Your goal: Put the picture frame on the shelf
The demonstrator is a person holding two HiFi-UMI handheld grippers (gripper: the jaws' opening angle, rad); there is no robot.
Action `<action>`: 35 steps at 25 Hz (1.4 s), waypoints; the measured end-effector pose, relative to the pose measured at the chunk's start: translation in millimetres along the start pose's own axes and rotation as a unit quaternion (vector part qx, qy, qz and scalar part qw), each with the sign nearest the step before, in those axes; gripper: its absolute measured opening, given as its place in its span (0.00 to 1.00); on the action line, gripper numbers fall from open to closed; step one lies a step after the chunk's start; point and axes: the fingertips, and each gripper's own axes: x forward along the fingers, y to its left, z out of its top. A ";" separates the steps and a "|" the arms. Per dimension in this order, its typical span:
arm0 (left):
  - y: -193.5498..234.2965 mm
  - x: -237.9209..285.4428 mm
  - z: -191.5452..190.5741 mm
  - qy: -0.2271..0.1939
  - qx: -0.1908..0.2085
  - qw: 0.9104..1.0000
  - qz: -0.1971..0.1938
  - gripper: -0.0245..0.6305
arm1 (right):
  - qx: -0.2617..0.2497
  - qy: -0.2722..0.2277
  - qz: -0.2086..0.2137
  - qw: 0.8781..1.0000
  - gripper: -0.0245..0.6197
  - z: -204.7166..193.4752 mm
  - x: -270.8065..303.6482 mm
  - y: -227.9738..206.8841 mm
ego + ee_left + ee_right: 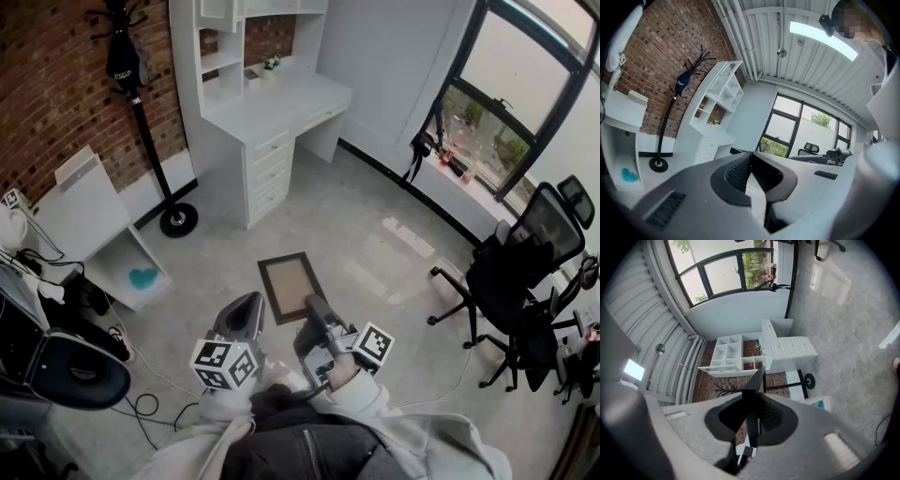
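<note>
Picture frame [292,284], edge clamped — right claw [315,306]

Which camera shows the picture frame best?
The head view: the picture frame shows its whole face there, held by the right gripper. The right gripper view sees only its thin edge, clamped between the jaws. The left gripper view does not clearly show it.

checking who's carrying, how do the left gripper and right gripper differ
The right gripper grips the picture frame by its edge; the left gripper holds nothing. The frame keeps the right gripper's jaws apart; the left gripper's jaws meet. Both are closed.
</note>
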 end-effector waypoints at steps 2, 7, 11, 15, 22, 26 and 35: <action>1.6 2.1 1.4 -0.003 0.001 1.000 0.000 0.05 | -0.006 0.002 0.003 1.000 0.11 1.5 1.9 1.6; 2.5 11.0 2.8 0.000 0.004 1.000 -0.003 0.05 | -0.015 -0.012 -0.010 1.000 0.11 12.0 7.9 -1.6; 1.4 18.5 4.3 0.005 0.017 1.000 -0.006 0.05 | -0.175 -0.006 -0.043 0.984 0.11 22.6 16.3 0.5; -3.5 28.3 10.1 0.009 0.044 0.999 -0.012 0.05 | -0.424 0.018 -0.061 0.903 0.11 22.6 32.9 17.6; -7.8 52.2 18.0 0.007 0.057 0.998 -0.020 0.05 | -0.531 0.031 -0.085 0.843 0.10 27.7 54.2 18.7; -4.8 64.0 19.8 0.008 0.060 0.998 -0.019 0.05 | -0.523 0.042 -0.079 0.847 0.10 28.6 64.8 17.0; 23.1 99.5 24.4 0.014 0.053 0.998 -0.009 0.05 | -0.529 0.052 -0.062 0.845 0.10 35.0 103.5 18.2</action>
